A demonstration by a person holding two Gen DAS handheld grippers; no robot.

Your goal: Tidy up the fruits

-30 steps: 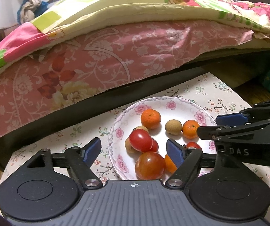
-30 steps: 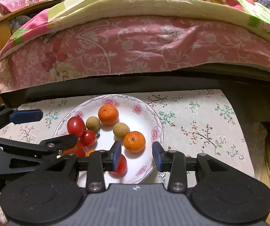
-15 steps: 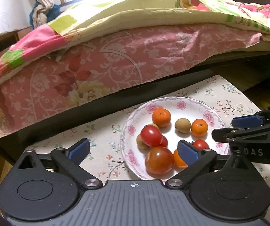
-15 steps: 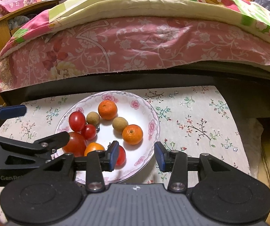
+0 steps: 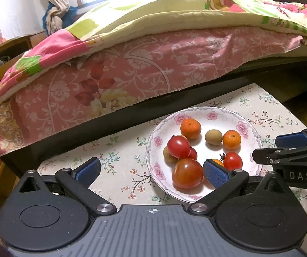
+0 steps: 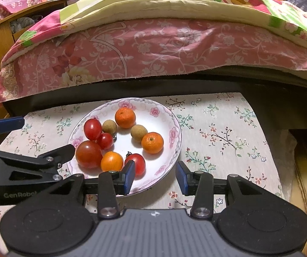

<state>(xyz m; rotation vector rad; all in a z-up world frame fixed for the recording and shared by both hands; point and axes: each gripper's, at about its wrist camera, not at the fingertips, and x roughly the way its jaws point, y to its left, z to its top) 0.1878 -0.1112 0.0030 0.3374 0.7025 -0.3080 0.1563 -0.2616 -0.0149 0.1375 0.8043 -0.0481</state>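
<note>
**Both grippers pulled back from plate, nothing held**

While the fruit layout on the plate (image 6: 175, 132) matches one second ago, both cameras now sit farther back and higher: in the left wrist view the plate has slid from lower centre to the lower right, and more of the floral cloth (image 5: 119, 162) shows at lower left. In the right wrist view the plate sits left of centre, with more cloth visible on the right.

Left gripper (image 5: 152, 170): fingers spread wide, wider than a second ago, nothing between them. The left pad (image 5: 88, 169) hangs over bare cloth; the right pad (image 5: 215, 174) overlaps the plate's near side, in front of the big tomato (image 5: 187, 173) and a small orange fruit. Contact with either: cannot tell.

Right gripper (image 6: 155, 176): fingers released, moderate gap, holding nothing. Its left pad (image 6: 129, 176) sits in front of a red cherry tomato (image 6: 139, 162) at the plate's near rim; the right pad (image 6: 182, 177) is over cloth just off the rim.

Fruit is all on the plate: two mandarins (image 6: 125, 117) toward the far side and right, two brown longans (image 6: 138, 132) between them, red tomatoes clustered on the plate's left side, an orange tomato (image 6: 111, 161) near the front.

The pink floral bedspread (image 6: 153, 49) fills the upper half of both frames.
</note>
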